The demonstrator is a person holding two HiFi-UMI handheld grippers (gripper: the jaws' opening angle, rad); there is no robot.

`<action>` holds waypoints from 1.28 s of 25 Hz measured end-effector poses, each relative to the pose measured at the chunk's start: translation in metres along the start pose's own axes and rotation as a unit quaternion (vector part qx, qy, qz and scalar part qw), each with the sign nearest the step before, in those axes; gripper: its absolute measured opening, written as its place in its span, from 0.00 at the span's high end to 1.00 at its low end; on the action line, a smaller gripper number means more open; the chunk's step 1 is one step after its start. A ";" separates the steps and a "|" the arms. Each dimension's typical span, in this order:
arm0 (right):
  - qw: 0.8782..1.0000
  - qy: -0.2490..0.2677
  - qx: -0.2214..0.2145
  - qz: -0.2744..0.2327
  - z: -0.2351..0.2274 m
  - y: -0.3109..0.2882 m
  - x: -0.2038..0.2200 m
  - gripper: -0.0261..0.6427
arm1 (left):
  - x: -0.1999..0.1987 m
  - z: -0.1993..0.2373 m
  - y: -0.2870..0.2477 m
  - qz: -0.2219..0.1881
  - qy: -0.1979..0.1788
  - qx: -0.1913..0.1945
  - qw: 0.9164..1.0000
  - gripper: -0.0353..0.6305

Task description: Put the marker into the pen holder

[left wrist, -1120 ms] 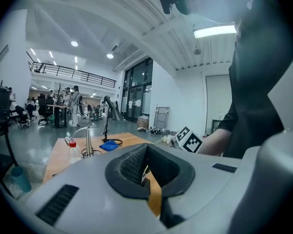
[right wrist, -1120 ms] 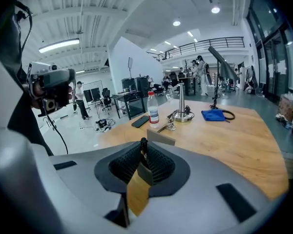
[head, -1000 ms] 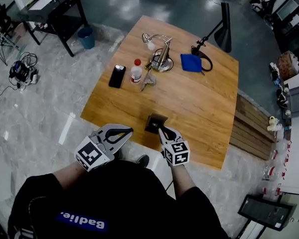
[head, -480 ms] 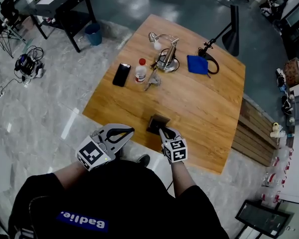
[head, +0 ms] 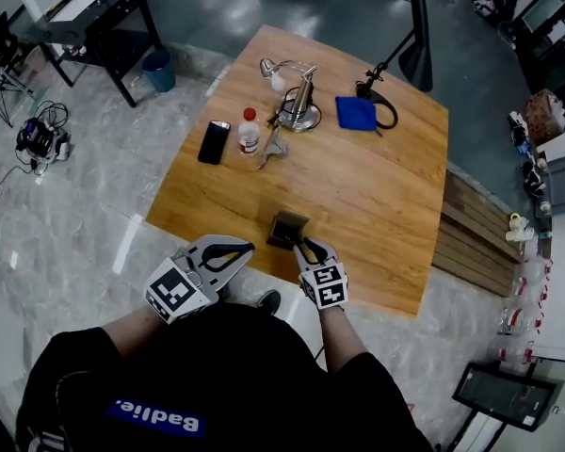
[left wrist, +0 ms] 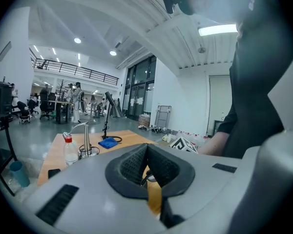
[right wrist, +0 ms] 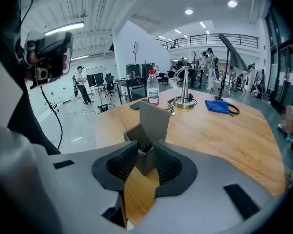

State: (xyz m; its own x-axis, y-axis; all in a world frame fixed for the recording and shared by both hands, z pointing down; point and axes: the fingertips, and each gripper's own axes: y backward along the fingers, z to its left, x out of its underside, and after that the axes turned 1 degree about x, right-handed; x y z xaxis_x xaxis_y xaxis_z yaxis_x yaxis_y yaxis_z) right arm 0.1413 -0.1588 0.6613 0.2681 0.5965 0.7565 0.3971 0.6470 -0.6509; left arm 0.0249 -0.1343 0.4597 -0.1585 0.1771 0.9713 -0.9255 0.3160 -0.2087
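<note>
Light wooden table (head: 377,196), square top, on a grey polished floor.

Person at the near edge in a black shirt (head: 217,375). A blue patch (head: 155,420) on it carries white lettering that reads "Badlie."; this is the only legible writing.

Left gripper (head: 245,248), white body: held off the table's near edge, over the floor and apart from everything on the table. In the left gripper view (left wrist: 146,147) the ribbed black pads are pressed together with nothing between them.

Right gripper (head: 304,243), white body: tip at the near side of the grey, stepped pen holder with a tall back panel (head: 287,226), which stands upright close to the table's near edge. In the right gripper view (right wrist: 145,155) the jaws stand apart, one pad on each side of the holder's (right wrist: 154,118) low front compartment. I cannot tell if the pads touch its walls.

Each gripper carries a cube of black-and-white square markers, the left cube (head: 172,293) and the right cube (head: 326,287).

Far half of the table:
- silver gooseneck desk lamp (head: 299,102)
- folded blue cloth (head: 356,113), just right of the lamp
- black phone lying flat (head: 212,142), near the left edge
- clear plastic bottle with a red cap (head: 249,132), upright between the phone and the lamp; its white label is too small to read

Dark-tipped marker (right wrist: 145,147): its end shows at the top of the holder's front compartment, between the parted pads. It is too small to see in the head view.
</note>
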 end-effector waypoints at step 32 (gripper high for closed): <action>0.961 -0.029 -0.067 -0.268 0.101 0.157 -0.143 0.95 | -0.013 -0.041 -0.012 -0.023 -0.039 0.097 0.994 0.93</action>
State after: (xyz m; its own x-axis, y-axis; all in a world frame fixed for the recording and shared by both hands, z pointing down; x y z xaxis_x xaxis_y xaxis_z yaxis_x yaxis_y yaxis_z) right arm 0.0765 -0.0951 0.4444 -0.0549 0.2220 0.9735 0.5745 0.8044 -0.1511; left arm 0.0518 -0.1024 0.4447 -0.1330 0.0914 0.9869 -0.9801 0.1358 -0.1446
